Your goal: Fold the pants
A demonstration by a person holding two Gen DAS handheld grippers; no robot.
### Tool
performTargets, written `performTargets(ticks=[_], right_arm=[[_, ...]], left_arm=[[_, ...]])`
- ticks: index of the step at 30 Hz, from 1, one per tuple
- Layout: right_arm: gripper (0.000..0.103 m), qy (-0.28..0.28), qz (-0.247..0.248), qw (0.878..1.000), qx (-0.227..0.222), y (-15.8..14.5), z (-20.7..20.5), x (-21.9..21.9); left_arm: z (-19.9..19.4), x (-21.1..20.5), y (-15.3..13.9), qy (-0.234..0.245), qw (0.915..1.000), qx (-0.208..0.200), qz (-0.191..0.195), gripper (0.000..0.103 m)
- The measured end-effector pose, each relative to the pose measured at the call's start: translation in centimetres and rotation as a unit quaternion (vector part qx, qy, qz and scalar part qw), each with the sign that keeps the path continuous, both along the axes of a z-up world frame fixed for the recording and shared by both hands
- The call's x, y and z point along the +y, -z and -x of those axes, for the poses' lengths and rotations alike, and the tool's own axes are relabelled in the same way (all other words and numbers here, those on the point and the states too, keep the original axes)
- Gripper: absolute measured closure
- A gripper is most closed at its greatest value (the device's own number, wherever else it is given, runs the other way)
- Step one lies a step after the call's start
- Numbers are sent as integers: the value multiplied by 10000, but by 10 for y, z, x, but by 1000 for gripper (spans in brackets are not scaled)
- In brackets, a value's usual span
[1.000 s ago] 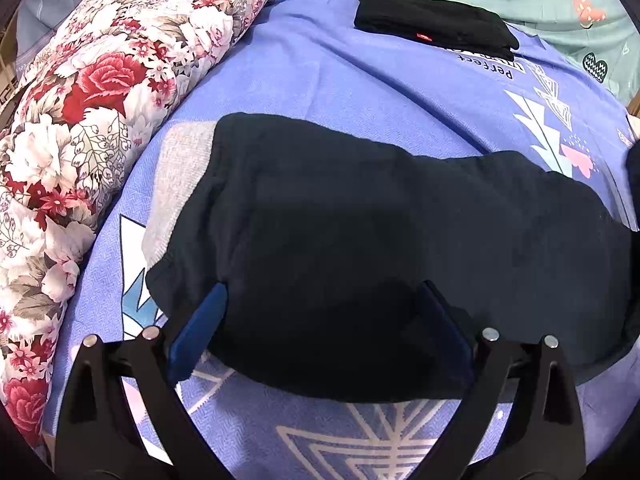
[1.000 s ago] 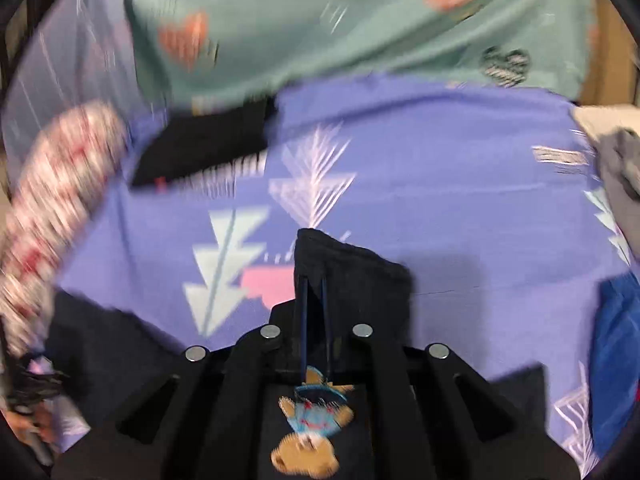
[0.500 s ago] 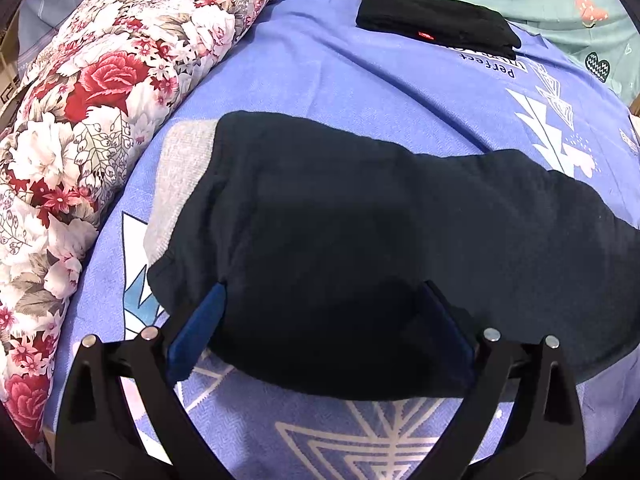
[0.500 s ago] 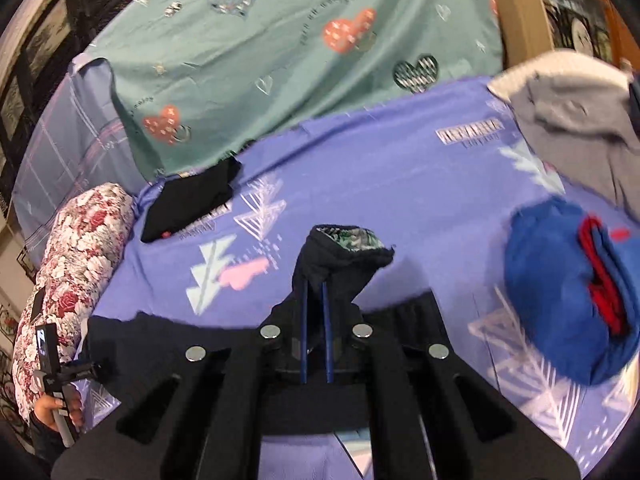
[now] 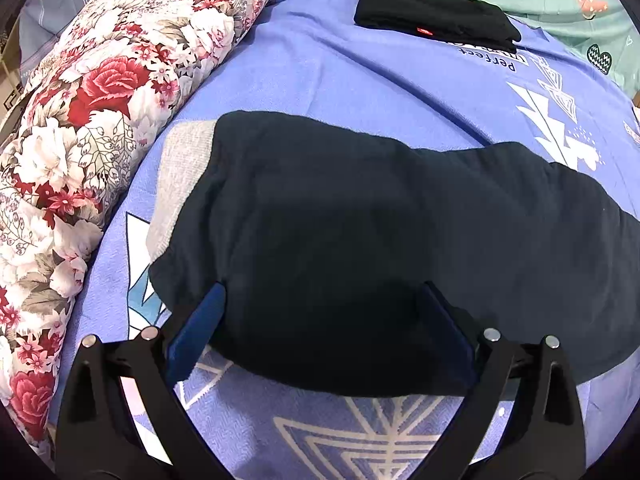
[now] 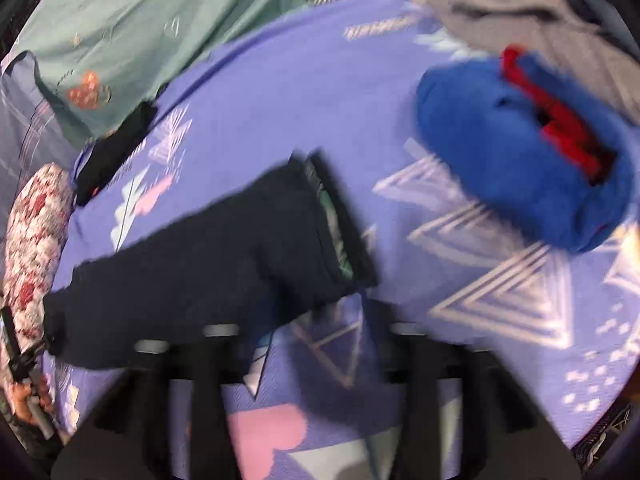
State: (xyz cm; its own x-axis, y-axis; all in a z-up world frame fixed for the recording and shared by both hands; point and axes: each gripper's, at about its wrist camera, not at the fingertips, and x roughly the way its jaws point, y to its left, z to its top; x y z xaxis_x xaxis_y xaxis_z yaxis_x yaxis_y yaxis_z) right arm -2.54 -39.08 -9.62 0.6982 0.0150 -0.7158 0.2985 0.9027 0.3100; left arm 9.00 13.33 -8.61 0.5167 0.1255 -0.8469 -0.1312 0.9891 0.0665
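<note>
Dropped from the right gripper (image 6: 308,356), now spread wide, the pants (image 6: 208,256) are laid mid-frame; the left gripper (image 5: 320,320) is held released around them

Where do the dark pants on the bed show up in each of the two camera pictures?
Left wrist: the dark pants fill the centre, just ahead of the open left gripper.
Right wrist: they lie left of centre, blurred.
Shared landmark: the folded black garment at the bed's far side.

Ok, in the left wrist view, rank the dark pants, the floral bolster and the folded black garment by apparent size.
1. dark pants, though nearest the camera
2. floral bolster
3. folded black garment, farthest away, so true size unsure
</note>
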Motion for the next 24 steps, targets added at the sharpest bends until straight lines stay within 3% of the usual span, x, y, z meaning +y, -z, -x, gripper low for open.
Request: performTargets(ticks=[4,10,14,16,17,19,22,24], right_arm=[[43,88,114,9995,-271,-15,-9,-9],[49,-406,404,9983,-123,-4,-58,3],[64,-617,325,9974,163,9,-85,3],[80,-761,328,9962,252,10,-93,3],[96,-786,409,9956,298,10,-94,4],[98,-823,574,9947,222,5,-91,6],[99,-572,938,9931,-399,-21,-73,11],[99,-469,1334,9886,-520,-26,-68,15]], left_arm=[[3,2,-5,-67,9999,-60,104,6],[6,-4,-10,-33,9999,-100,104,6],[5,-8,-12,-10,10000,-76,57,6],[5,-8,-12,-25,9999,-74,64,6],[5,-9,-13,-30,9999,-82,70,6],[4,-10,-14,-21,9999,-88,64,6],[3,-14,-15,23,9999,-105,7,6],[2,-17,-16,63,9999,-132,-15,6]])
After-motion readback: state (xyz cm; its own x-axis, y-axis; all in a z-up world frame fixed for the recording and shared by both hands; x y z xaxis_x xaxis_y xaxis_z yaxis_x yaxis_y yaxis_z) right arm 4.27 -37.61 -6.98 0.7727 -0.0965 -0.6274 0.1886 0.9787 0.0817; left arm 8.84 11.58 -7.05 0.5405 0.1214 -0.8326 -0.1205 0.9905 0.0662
